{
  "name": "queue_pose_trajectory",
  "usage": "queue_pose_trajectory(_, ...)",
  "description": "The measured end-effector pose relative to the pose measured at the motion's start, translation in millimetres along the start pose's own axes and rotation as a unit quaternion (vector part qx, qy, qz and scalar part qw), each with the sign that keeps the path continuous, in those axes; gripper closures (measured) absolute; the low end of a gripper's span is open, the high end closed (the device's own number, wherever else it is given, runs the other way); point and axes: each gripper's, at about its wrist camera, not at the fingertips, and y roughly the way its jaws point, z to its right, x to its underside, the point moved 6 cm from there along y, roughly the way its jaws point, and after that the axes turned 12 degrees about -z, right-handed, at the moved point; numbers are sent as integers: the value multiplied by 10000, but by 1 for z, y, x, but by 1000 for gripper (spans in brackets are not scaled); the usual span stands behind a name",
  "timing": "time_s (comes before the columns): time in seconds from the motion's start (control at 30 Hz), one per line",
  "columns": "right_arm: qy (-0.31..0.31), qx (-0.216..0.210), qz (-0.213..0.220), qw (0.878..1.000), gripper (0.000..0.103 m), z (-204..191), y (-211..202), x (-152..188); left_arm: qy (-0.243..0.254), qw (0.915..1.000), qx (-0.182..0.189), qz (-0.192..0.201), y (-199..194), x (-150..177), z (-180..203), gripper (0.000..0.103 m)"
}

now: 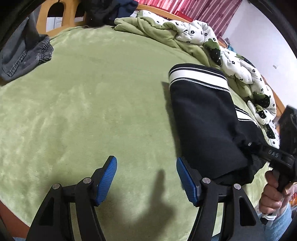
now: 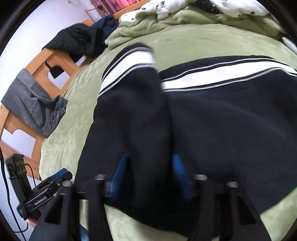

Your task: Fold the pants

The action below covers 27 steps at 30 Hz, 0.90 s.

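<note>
Black pants (image 1: 204, 118) with white side stripes lie folded on the green bed cover (image 1: 92, 111), at the right of the left wrist view. My left gripper (image 1: 146, 178) is open and empty above the cover, just left of the pants. My right gripper (image 2: 148, 176) has a thick fold of the black pants (image 2: 222, 120) between its blue fingers (image 2: 118, 174); the view is blurred. The right gripper also shows in the left wrist view (image 1: 267, 152), at the pants' near right corner.
Grey jeans (image 1: 24, 53) lie at the far left by the wooden bed frame (image 1: 53, 20). A bunched green and white quilt (image 1: 194, 35) runs along the far and right side. Dark clothes (image 1: 111, 9) hang at the back.
</note>
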Motion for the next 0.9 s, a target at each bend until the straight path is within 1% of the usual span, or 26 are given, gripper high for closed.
queue_pose_trajectory(0.03,-108,67,29,9999,85,-5,0,-2,35,10000,-10,38,-2,2,0,39)
queue_pose_trajectory(0.07,-284,118,322,9990,86,-11,-14,-6,90,9999,20,100,-4,1,4,39)
queue_pose_trajectory(0.1,-410,98,504,9978,86,-14,-25,-8,116,9998,88,128,-6,3,5,39)
queue_pose_trajectory(0.13,-680,33,774,9947,86,-21,-49,-11,167,9995,224,121,-5,2,10,39)
queue_pose_trajectory(0.2,-1012,24,1115,9886,86,-26,-81,-14,228,9992,313,32,-2,3,18,39)
queue_pose_trajectory(0.23,-1119,127,1237,9859,86,-24,-93,-16,256,9992,303,-19,0,3,22,39)
queue_pose_trajectory(0.27,-1290,376,1338,9819,86,-18,-108,-18,292,9991,292,-64,2,3,28,39)
queue_pose_trajectory(0.3,-1355,491,1391,9797,86,-12,-117,-20,312,9990,305,-92,3,2,33,39)
queue_pose_trajectory(0.4,-1270,831,1558,9761,86,28,-149,-25,385,9981,416,-229,5,-2,51,39)
queue_pose_trajectory(0.53,-856,1211,1858,9713,87,92,-189,-25,532,9968,476,-373,7,-8,76,39)
queue_pose_trajectory(0.6,-581,1387,1940,9694,87,136,-204,-21,656,9961,414,-426,7,-11,90,39)
queue_pose_trajectory(0.63,-345,1433,1959,9695,87,161,-207,-18,729,9956,381,-439,7,-12,96,39)
queue_pose_trajectory(0.7,-45,1498,1876,9707,87,200,-204,-14,850,9946,318,-505,7,-14,107,39)
queue_pose_trajectory(0.73,179,1549,1779,9716,87,225,-197,-9,906,9940,293,-529,6,-15,112,39)
queue_pose_trajectory(0.8,432,1704,1625,9709,87,254,-179,-2,1155,9915,137,-586,3,-18,124,39)
queue_pose_trajectory(0.83,515,1721,1547,9715,86,263,-169,2,1276,9902,15,-564,-1,-22,130,39)
queue_pose_trajectory(0.9,626,1603,1503,9735,84,277,-156,12,1425,9883,-73,-533,-11,-27,139,39)
